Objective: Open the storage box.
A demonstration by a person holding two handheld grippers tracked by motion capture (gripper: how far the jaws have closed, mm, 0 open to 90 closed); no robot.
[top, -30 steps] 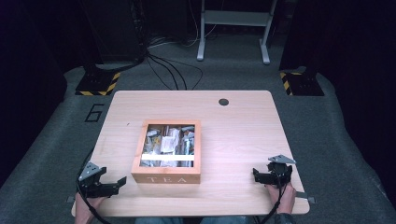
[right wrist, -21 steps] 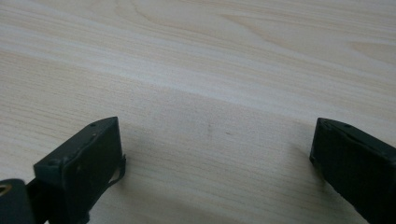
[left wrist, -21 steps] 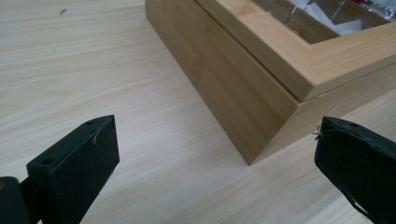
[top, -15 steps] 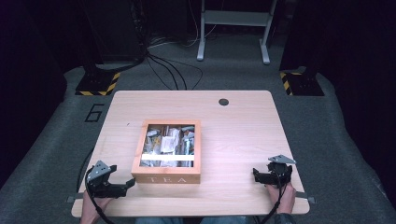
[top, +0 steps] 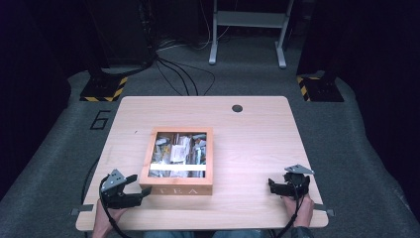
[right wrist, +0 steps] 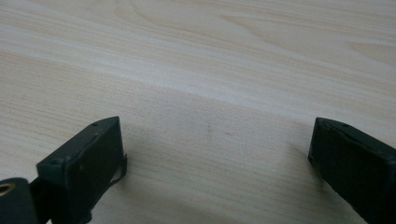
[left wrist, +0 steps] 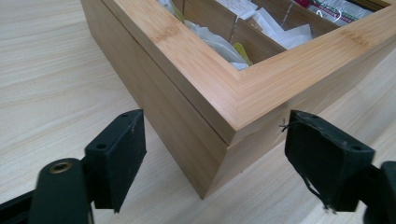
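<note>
Jaws spread wide on the left gripper (top: 132, 188), grasping nothing; they straddle the near-left corner of the tea box (top: 177, 161), one pad off each face, neither touching as far as the left gripper view shows. Since a second ago this gripper has come in from the table's near-left edge towards the box and now sits just beside it. That reads as the start of an approach on the box, probably on its lid or front corner.

Tea box: wooden, stands square at the middle of the table (top: 257, 139), a little left of centre, lid with a clear pane down. A seam between lid and body shows at the corner (left wrist: 219, 135). Paper sachets (left wrist: 210, 44) lie in the compartments under the pane; their count is hard to tell through the glare.

Right gripper (top: 277, 187): jaws likewise released, resting low over bare table at the near-right, well apart from the box. It has not shifted over the last second, so the left does the work for now.
</note>
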